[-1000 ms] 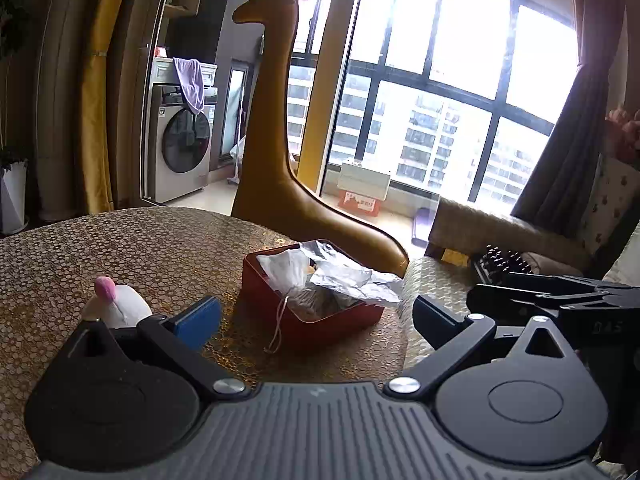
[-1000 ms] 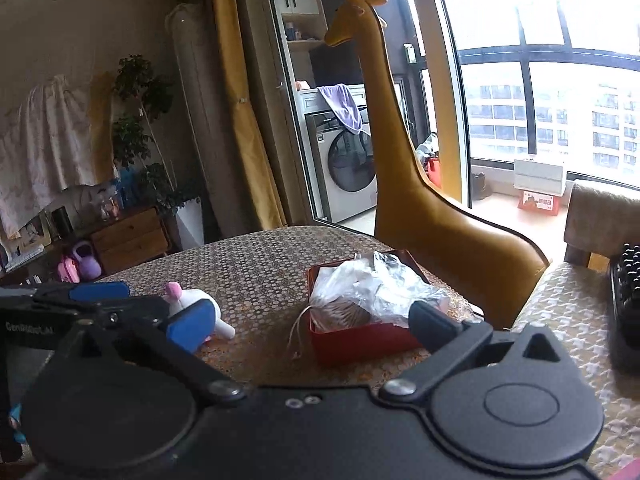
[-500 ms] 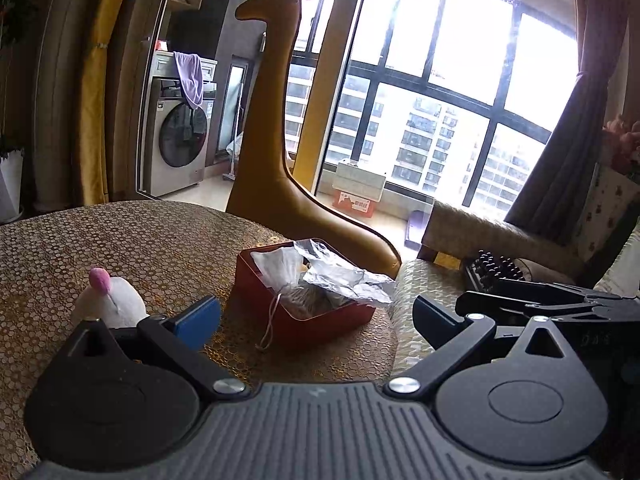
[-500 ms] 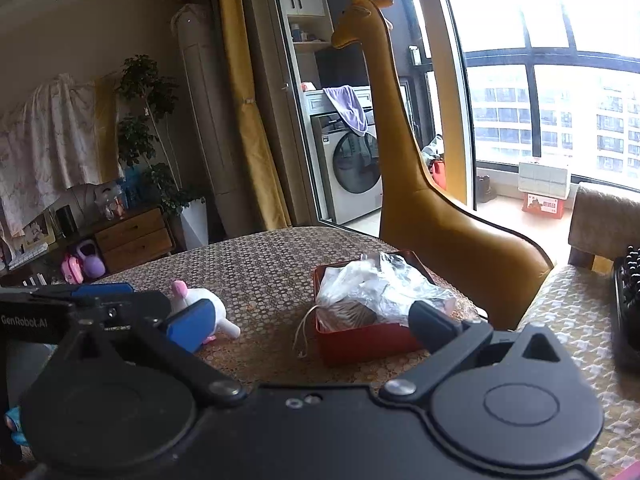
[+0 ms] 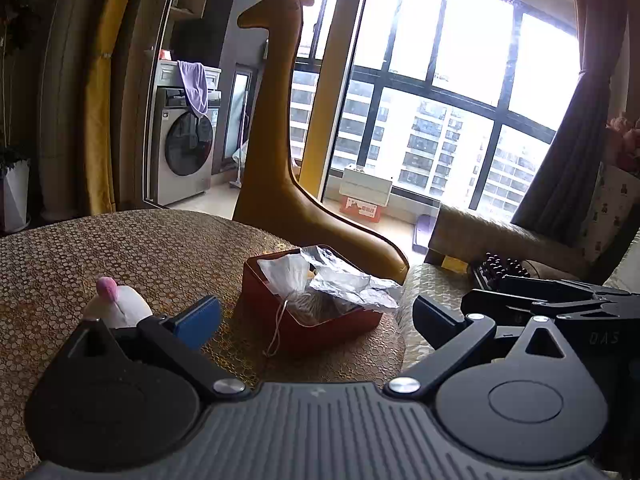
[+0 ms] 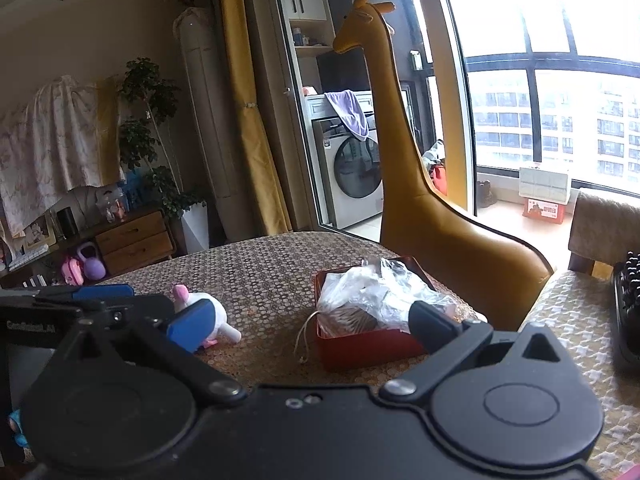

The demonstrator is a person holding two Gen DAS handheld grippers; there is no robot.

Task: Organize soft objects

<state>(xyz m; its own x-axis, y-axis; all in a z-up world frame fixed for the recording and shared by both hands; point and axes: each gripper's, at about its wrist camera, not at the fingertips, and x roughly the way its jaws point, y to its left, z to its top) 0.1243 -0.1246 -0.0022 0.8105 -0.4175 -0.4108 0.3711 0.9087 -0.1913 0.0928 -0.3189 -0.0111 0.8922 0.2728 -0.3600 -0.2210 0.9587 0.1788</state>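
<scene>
- Over the last second I've drawn both grippers back a little: the red box (image 5: 308, 320) sits lower and slightly smaller in the left view now, and the plush (image 6: 208, 314) has come further clear of the right gripper's blue pad.
- Left gripper (image 5: 316, 316): jaws spread wide, nothing between them. It hangs above the desk (image 5: 80, 264), with the box straight ahead.
- Right gripper (image 6: 310, 324): jaws also wide apart and empty, facing the same box.
- The plush lies on the desk left of the box, well apart from it, untouched.
- The box already holds crumpled plastic bags (image 6: 376, 292) with a string trailing over its front wall.
- My read: no pick is under way; the plush looks like the piece left to go in.
</scene>
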